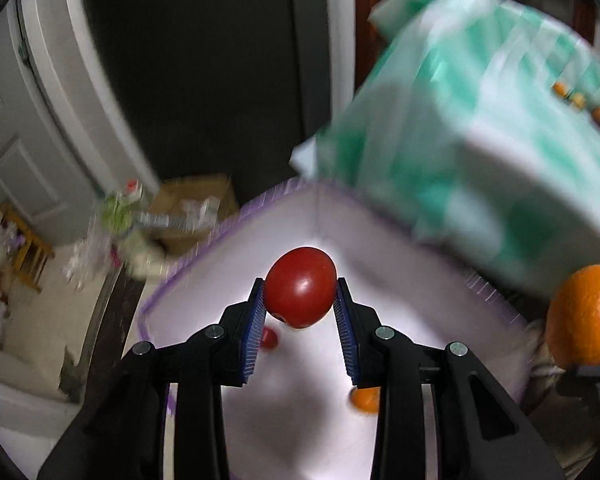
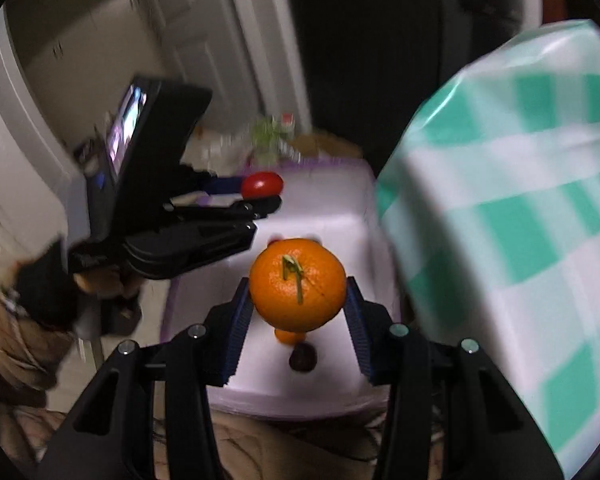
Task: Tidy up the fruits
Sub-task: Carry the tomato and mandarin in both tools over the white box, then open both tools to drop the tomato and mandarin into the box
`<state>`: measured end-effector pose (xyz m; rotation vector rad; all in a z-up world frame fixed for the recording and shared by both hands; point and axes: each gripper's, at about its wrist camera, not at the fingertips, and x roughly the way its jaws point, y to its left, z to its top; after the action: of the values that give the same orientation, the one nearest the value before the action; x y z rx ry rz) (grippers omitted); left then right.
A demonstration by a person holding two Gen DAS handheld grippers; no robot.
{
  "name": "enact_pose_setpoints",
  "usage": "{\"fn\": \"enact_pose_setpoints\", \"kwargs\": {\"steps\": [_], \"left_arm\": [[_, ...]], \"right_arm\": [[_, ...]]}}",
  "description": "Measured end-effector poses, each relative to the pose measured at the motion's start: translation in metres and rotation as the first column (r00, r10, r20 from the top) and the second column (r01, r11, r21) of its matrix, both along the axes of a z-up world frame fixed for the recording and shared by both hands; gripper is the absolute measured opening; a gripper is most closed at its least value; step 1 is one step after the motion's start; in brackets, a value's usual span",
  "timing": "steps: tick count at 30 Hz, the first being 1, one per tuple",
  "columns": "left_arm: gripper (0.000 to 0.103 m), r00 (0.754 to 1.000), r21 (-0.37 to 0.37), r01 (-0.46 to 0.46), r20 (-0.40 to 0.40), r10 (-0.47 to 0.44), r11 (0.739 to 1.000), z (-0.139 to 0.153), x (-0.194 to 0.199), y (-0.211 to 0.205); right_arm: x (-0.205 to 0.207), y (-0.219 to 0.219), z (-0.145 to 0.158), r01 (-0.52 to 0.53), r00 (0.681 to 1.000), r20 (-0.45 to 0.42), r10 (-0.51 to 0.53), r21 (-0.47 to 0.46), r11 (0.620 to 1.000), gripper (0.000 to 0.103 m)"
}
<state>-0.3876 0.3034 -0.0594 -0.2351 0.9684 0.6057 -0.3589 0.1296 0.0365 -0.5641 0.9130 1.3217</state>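
My left gripper (image 1: 300, 300) is shut on a red tomato (image 1: 301, 286) and hangs over a white bin with a purple rim (image 1: 228, 224). Down in the bin lie a small red fruit (image 1: 269, 338) and a small orange fruit (image 1: 366, 398). My right gripper (image 2: 298, 298) is shut on an orange mandarin (image 2: 297, 284) with a green stem, above the same bin (image 2: 340, 208). Under it lie a small orange fruit (image 2: 289, 337) and a dark round fruit (image 2: 302, 357). The left gripper (image 2: 260, 196) with its tomato (image 2: 262, 185) shows in the right wrist view, further over the bin.
A table under a green and white checked cloth (image 1: 480, 128) stands right beside the bin, with several small orange fruits (image 1: 578, 100) on top. A cardboard box (image 1: 192, 208) and clutter sit on the floor beyond. A white door (image 1: 24, 148) is at the left.
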Motion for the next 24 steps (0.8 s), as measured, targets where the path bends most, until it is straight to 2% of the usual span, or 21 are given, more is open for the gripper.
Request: {"fn": "enact_pose_setpoints", "kwargs": {"steps": [4, 8, 12, 14, 19, 24], "left_arm": [[0.033, 0.992, -0.105, -0.033, -0.128, 0.020, 0.994, -0.044, -0.013, 0.008], [0.033, 0.968, -0.194, -0.090, -0.248, 0.040, 0.977, -0.081, -0.018, 0.014], [0.033, 0.955, -0.318, -0.181, -0.284, 0.089, 0.931, -0.107, -0.028, 0.020], [0.033, 0.949, -0.336, -0.212, -0.294, 0.111, 0.918, -0.114, -0.030, 0.020], [0.033, 0.934, -0.322, -0.235, -0.336, 0.121, 0.917, -0.124, -0.028, 0.014], [0.034, 0.927, -0.326, -0.255, -0.351, 0.134, 0.910, -0.127, -0.025, 0.015]], "right_arm": [[0.008, 0.037, -0.048, -0.003, 1.000, -0.016, 0.000, -0.162, 0.987, 0.046], [0.021, 0.077, -0.095, -0.005, 0.998, -0.055, -0.014, -0.323, 0.946, 0.046], [0.021, 0.110, -0.128, -0.013, 0.999, -0.049, -0.009, -0.432, 0.902, 0.046], [0.017, 0.119, -0.141, -0.031, 0.999, -0.029, 0.019, -0.475, 0.880, 0.046], [0.005, 0.134, -0.170, -0.036, 0.997, 0.035, 0.069, -0.571, 0.820, 0.046], [0.002, 0.130, -0.181, -0.031, 0.997, 0.039, 0.068, -0.596, 0.802, 0.046]]}}
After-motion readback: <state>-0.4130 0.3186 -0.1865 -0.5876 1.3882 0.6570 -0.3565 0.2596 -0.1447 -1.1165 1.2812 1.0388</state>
